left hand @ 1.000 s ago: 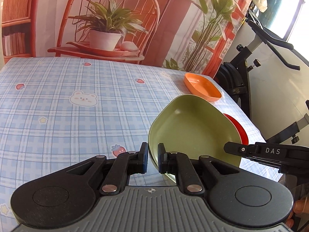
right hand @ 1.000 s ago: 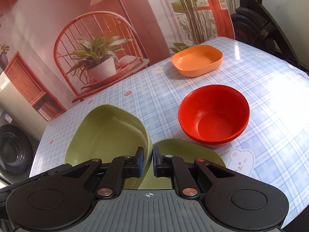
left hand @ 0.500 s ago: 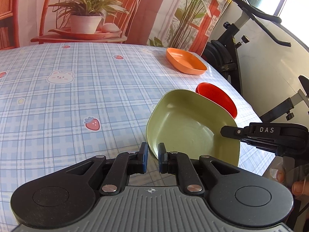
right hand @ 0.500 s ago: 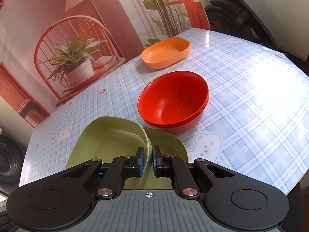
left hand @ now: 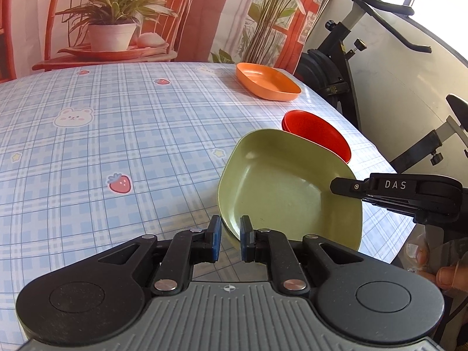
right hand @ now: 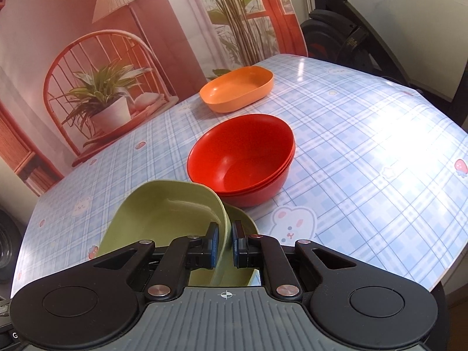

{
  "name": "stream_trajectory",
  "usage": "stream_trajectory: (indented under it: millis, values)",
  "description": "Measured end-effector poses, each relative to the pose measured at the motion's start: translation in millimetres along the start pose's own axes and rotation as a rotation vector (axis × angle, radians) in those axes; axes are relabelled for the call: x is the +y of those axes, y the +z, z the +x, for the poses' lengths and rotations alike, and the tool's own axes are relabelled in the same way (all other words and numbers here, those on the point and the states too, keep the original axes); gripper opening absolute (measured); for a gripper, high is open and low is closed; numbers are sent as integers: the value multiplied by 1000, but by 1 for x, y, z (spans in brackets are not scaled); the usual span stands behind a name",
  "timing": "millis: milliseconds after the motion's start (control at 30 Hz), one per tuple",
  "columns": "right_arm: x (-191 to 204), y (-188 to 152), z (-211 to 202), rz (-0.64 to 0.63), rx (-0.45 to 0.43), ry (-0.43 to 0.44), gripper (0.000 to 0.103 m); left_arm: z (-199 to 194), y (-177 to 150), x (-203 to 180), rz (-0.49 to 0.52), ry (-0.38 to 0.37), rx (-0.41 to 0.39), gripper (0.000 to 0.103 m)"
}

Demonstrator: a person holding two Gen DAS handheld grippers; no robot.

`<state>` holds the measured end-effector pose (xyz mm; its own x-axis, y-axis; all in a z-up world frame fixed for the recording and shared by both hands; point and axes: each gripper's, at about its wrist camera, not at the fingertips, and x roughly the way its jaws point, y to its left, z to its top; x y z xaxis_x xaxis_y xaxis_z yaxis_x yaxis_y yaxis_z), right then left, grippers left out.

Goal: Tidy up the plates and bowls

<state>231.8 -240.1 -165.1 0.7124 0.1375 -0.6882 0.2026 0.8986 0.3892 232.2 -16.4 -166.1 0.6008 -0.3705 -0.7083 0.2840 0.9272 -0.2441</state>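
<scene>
A green plate (left hand: 286, 184) is held tilted just above the table. My left gripper (left hand: 229, 234) is shut on its near rim. My right gripper (right hand: 225, 241) is shut on the plate's opposite rim (right hand: 175, 210) and shows in the left wrist view (left hand: 409, 193). A second green plate (right hand: 242, 228) lies on the table under the held one, mostly hidden. Stacked red bowls (right hand: 242, 158) stand just beyond; they also show in the left wrist view (left hand: 316, 131). An orange oval dish (right hand: 237, 87) sits at the far edge, also visible in the left wrist view (left hand: 267, 80).
The table has a blue checked cloth (left hand: 117, 134) with bear and strawberry prints. An exercise bike (left hand: 345, 67) stands off the table's right side. A printed backdrop with a plant (left hand: 111, 20) hangs behind the far edge.
Both grippers have carried the green plate toward the red bowls and lowered it over the second green plate. The left gripper's jaws have parted slightly on the rim.
</scene>
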Motion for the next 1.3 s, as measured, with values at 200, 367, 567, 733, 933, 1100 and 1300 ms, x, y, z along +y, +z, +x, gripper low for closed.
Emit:
stream_trajectory:
  millis: [200, 367, 567, 733, 933, 1100, 1300]
  values:
    - [-2, -2, 2, -8, 2, -4, 11, 5, -1, 3, -6, 0, 18, 13]
    - [-4, -1, 4, 3, 4, 0, 11, 8, -1, 2, 2, 3, 27, 14]
    - [-7, -1, 2, 27, -2, 3, 15, 11, 0, 2, -8, 7, 36, 16]
    - [-9, -2, -3, 26, -3, 0, 13, 12, 1, 3, -12, 1, 36, 16]
    - [-13, -7, -17, 38, 10, 31, 8, 13, -2, 7, -10, -3, 34, 16]
    - [-12, -10, -24, 27, 16, 31, 5, 11, -3, 9, -10, -9, 30, 16]
    - [-17, -15, -15, 46, 69, 33, 4, 11, -3, 11, -16, -12, 25, 16]
